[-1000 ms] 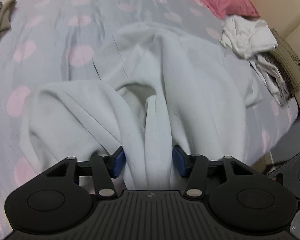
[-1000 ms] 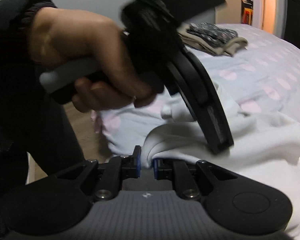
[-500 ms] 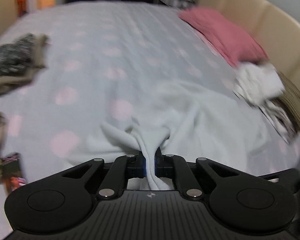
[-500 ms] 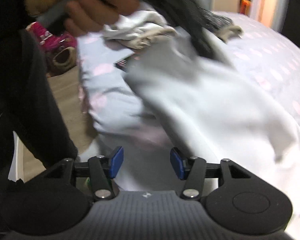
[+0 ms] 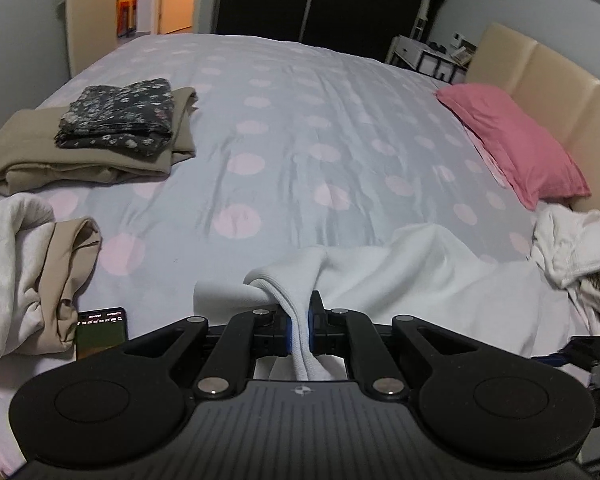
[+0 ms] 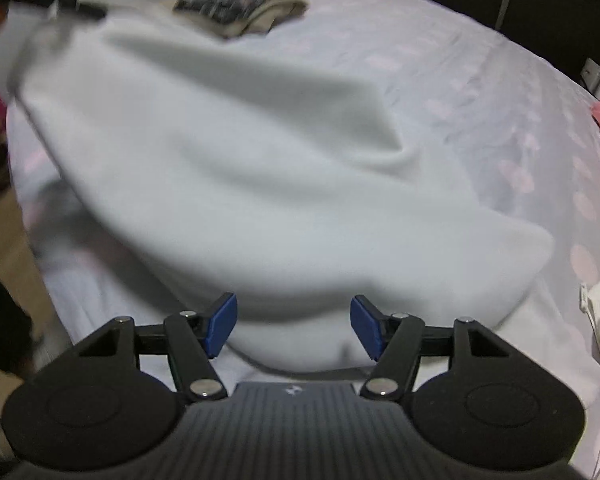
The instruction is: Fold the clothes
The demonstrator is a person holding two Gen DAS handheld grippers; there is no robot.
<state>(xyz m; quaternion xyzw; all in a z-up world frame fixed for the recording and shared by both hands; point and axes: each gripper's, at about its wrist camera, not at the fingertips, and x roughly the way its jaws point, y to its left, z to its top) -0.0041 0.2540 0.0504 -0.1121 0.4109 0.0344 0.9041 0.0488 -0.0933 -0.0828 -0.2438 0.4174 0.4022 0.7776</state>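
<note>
A white fleece garment [image 5: 428,276] lies on the near edge of the bed [image 5: 300,128]. My left gripper [image 5: 299,328] is shut on a bunched edge of it and holds that edge up. In the right wrist view the same garment [image 6: 260,184] is stretched out, blurred, toward the upper left. My right gripper [image 6: 293,326] is open, its blue pads either side of the garment's near fold without pinching it. The left gripper shows as a dark blur at the top left of that view.
Folded beige and dark floral clothes [image 5: 112,128] are stacked at the bed's far left. Crumpled beige and white clothes [image 5: 32,272] and a phone [image 5: 101,326] lie near left. A white pile [image 5: 572,240] lies near right, a pink pillow [image 5: 516,140] by the headboard.
My left gripper closed on the garment's edge and lifted it back. My right gripper let go of the garment and opened; the garment now hangs stretched before it.
</note>
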